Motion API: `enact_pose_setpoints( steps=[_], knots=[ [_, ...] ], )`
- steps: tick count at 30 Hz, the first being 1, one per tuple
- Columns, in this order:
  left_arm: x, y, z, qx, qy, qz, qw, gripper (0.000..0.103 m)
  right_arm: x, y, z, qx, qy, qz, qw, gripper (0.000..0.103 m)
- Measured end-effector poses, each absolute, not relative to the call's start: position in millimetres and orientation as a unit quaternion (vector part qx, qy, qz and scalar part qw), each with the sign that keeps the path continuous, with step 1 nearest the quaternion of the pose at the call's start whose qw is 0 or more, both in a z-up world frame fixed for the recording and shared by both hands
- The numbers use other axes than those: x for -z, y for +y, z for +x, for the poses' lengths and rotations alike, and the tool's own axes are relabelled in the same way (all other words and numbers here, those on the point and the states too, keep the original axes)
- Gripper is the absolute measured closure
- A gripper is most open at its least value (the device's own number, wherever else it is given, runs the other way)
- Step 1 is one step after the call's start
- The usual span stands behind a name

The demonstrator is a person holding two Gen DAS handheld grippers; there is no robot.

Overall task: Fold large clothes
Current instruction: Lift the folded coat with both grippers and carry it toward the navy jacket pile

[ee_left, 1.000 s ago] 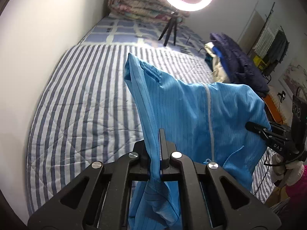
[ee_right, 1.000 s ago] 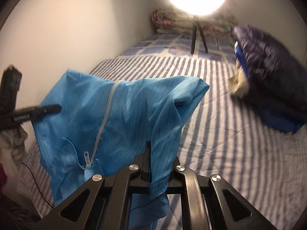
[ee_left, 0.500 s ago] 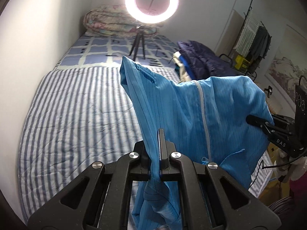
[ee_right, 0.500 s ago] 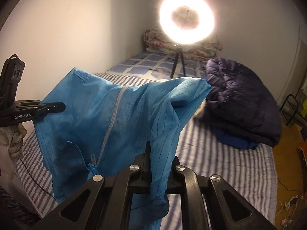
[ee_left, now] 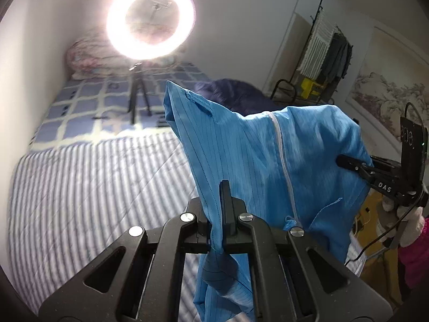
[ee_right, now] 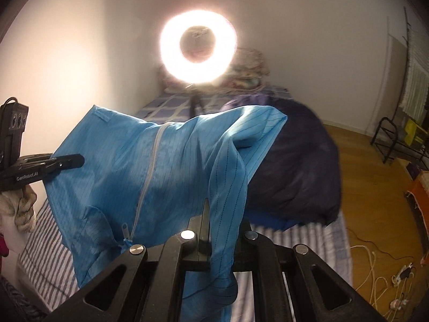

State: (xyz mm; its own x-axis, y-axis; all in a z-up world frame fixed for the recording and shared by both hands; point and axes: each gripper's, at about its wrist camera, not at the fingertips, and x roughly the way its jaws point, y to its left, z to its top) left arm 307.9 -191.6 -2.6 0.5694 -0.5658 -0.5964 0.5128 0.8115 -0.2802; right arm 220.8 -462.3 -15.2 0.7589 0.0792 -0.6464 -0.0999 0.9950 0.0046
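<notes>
A bright blue zip-front garment [ee_left: 257,158] with thin dark stripes hangs in the air between my two grippers, above the striped bed [ee_left: 93,187]. My left gripper [ee_left: 215,206] is shut on one edge of it. My right gripper [ee_right: 214,222] is shut on the opposite edge of the garment [ee_right: 150,171]. Each gripper shows in the other's view: the right one [ee_left: 346,161] at the garment's right side, the left one [ee_right: 77,161] at its left side. The white zipper [ee_left: 284,166] runs down the middle.
A lit ring light [ee_left: 150,18] on a tripod stands on the bed. A dark blue puffy coat [ee_right: 295,166] lies on the bed's right side. A rolled quilt [ee_left: 85,59] is at the head. A clothes rack [ee_left: 327,51], wooden floor [ee_right: 375,201] and cables [ee_right: 375,265] are to the right.
Both grippers have tilted upward and lifted the garment higher; the views now look more toward the ring light and far wall. Both stay shut on it.
</notes>
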Motion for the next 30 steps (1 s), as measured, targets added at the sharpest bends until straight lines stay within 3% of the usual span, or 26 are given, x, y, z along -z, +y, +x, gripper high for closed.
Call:
enact_pose_setpoints(
  steps=[14,30],
  knots=[
    [-35,-305,467,0.35,0.287,-0.041,0.891,0.101,-34,-566,375,0.032,0.295,-0.024,0.955,0.098],
    [37,-354,562,0.296,0.324,-0.037,0.898,0.101,33,-602,487,0.057,0.343,-0.064,0.935,0.098]
  ],
)
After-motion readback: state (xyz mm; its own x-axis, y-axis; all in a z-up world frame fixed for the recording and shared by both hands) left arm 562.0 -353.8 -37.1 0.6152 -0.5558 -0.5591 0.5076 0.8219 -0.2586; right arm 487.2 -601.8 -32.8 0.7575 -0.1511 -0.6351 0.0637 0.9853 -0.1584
